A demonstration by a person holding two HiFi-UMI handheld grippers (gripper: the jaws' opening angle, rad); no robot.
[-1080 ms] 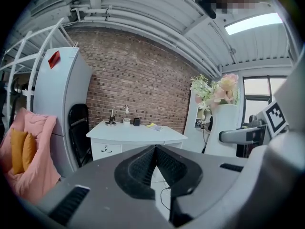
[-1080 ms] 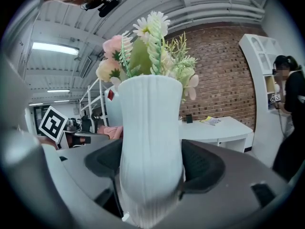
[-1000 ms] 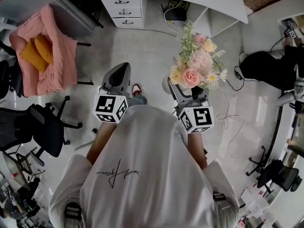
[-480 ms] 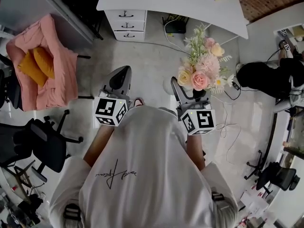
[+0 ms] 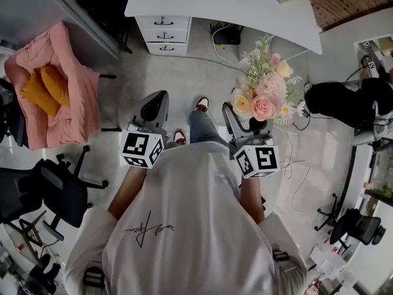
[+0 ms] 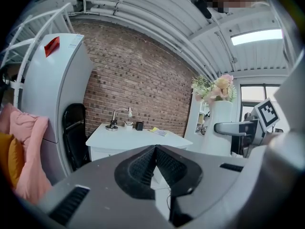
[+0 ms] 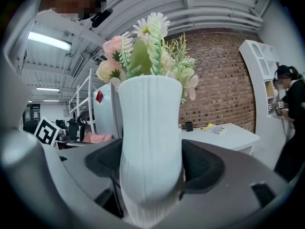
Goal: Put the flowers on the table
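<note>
My right gripper (image 5: 236, 112) (image 7: 151, 175) is shut on a white ribbed vase (image 7: 150, 147) of pink, cream and white flowers (image 5: 265, 91) (image 7: 143, 46), held upright above the floor. The vase fills the middle of the right gripper view, with both jaws pressed on its sides. The white table (image 5: 227, 3) (image 7: 228, 133) lies ahead, a short way off. My left gripper (image 5: 155, 103) (image 6: 153, 168) is shut with nothing in it, level with the right one. In the left gripper view the vase (image 6: 217, 128) and the table (image 6: 131, 136) show to the right and ahead.
Under the table's left side stands a white drawer unit (image 5: 161, 24). A pink-covered chair with orange cushions (image 5: 52, 82) is at left, black office chairs (image 5: 43, 183) lower left. A person in black (image 5: 338, 100) (image 7: 293, 123) stands at right. Cables (image 5: 295, 158) run over the floor.
The person has stepped toward the table, one foot now forward. Both grippers and the flowers have come slightly closer to the table; the grip is unchanged.
</note>
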